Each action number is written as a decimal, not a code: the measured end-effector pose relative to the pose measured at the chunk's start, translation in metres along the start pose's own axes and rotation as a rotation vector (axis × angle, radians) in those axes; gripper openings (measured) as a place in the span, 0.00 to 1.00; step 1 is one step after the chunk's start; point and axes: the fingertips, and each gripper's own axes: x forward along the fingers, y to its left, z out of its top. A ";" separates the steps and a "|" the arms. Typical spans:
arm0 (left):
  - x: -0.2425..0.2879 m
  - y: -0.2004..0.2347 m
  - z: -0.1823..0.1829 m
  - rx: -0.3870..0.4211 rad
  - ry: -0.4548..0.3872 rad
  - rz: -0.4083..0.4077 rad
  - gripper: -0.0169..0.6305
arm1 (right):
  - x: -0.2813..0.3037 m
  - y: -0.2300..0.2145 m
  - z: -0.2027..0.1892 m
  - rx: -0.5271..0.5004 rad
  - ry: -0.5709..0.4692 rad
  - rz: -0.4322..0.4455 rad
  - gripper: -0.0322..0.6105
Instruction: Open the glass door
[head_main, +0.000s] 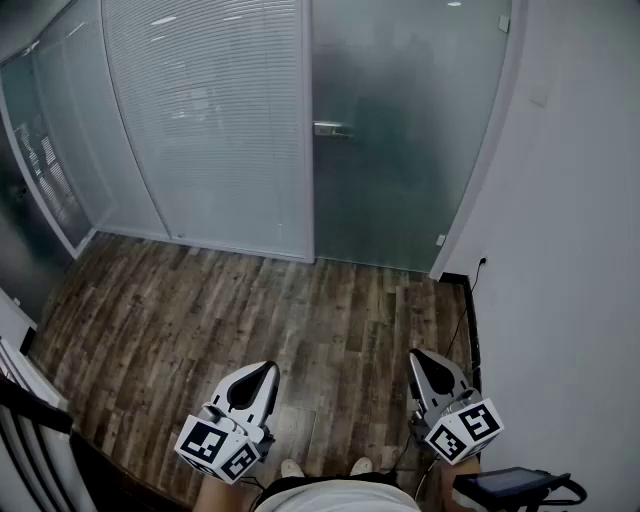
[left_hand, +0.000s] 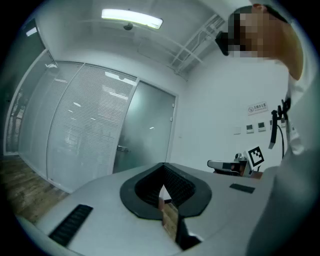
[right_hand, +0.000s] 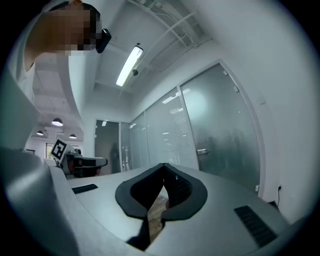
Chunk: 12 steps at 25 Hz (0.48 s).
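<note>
The frosted glass door stands closed at the far side of the wood floor, its metal handle on its left edge. Both grippers hang low near my body, far from the door. My left gripper is shut with nothing in it, and so is my right gripper. In the left gripper view the door and handle lie ahead beyond the shut left gripper. Beyond the shut right gripper, the right gripper view shows the door and handle.
A curved glass partition with blinds runs left of the door. A white wall closes the right side, with a cable along its foot. Wood floor lies between me and the door. My shoes show at the bottom.
</note>
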 end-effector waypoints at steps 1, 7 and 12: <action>0.001 -0.003 -0.002 0.001 0.005 -0.002 0.02 | -0.002 -0.002 -0.001 0.003 0.001 -0.002 0.05; 0.029 -0.029 -0.013 0.012 0.019 0.005 0.02 | -0.018 -0.039 -0.010 0.033 0.013 0.007 0.05; 0.055 -0.060 -0.020 0.020 0.020 0.001 0.02 | -0.036 -0.085 -0.018 0.068 0.024 0.000 0.05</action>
